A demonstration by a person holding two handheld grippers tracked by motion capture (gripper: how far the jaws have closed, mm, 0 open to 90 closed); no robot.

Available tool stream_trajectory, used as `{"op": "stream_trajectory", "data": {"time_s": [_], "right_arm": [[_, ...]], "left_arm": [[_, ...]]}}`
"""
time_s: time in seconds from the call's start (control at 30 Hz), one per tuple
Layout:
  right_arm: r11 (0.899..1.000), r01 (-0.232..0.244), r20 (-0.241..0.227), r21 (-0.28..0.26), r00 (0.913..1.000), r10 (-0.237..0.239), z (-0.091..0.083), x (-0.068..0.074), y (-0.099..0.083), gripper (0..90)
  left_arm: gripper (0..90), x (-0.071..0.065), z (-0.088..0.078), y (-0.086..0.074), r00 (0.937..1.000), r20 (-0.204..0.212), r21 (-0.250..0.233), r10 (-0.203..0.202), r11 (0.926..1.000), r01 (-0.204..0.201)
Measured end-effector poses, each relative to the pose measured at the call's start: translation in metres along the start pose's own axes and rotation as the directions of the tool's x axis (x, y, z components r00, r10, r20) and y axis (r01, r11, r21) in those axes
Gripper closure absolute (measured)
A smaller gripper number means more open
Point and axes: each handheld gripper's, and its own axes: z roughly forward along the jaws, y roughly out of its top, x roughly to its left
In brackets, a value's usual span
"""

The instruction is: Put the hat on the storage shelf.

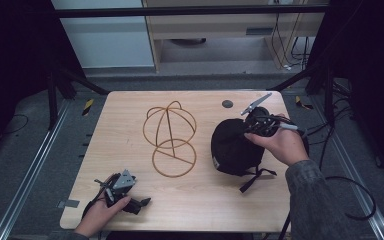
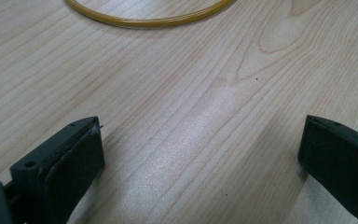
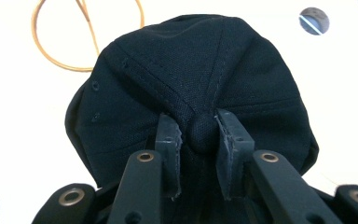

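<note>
The right gripper [image 3: 199,135] has its jaws closed on the top button of the black cap [image 1: 235,145], which sits at the right side of the table [image 1: 130,125], its strap trailing toward the near edge. The wire frame [image 1: 170,137] stands bare mid-table, just left of the cap. The left gripper [image 2: 200,154] rests near the front left corner, jaws wide apart with nothing between them. So the grasp looks done; carrying the cap over and seating it on the frame is probably what remains, though the high view is too dim to tell whether the cap has left the wood.
</note>
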Motion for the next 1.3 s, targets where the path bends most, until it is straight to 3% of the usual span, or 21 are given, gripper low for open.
{"op": "stream_trajectory", "data": {"time_s": [0.23, 0.4, 0.77, 0.93, 1.07, 1.3], "right_arm": [[0.999, -0.016, -0.001, -0.045, 0.9999, 0.016, -0.014, -0.001, -0.004, 73.0], [0.994, -0.021, 0.002, -0.111, 0.9998, 0.021, -0.031, 0.001, -0.006, 73.0], [0.986, -0.014, 0.014, -0.166, 0.9998, 0.017, -0.051, 0.005, -0.006, 73.1], [0.98, -0.015, 0.01, -0.197, 0.9998, 0.018, -0.062, 0.009, -0.005, 73.1], [0.97, -0.021, -0.012, -0.242, 0.9998, 0.019, -0.071, 0.013, -0.003, 73.1], [0.966, -0.006, -0.017, -0.26, 0.9999, 0.002, -0.078, 0.019, 0.004, 73.2]], "left_arm": [[0.0, 0.0, 0.0, 0.0, 1.0, 0.0, 0.0, 0.0, 1.0, 0.0], [0.0, 0.0, 0.0, 0.0, 1.0, 0.0, 0.0, -0.001, 1.0, 0.001], [0.0, 0.0, 0.0, 0.0, 1.0, 0.0, -0.001, 0.0, 1.0, 0.0], [0.0, 0.0, 0.0, 0.0, 1.0, -0.001, 0.0, -0.001, 1.0, 0.001], [0.0, 0.0, 0.0, 0.0, 1.0, -0.001, 0.0, -0.001, 1.0, 0.001], [0.0, 0.0, 0.0, 0.0, 1.0, -0.001, 0.0, -0.001, 1.0, 0.001]]}}
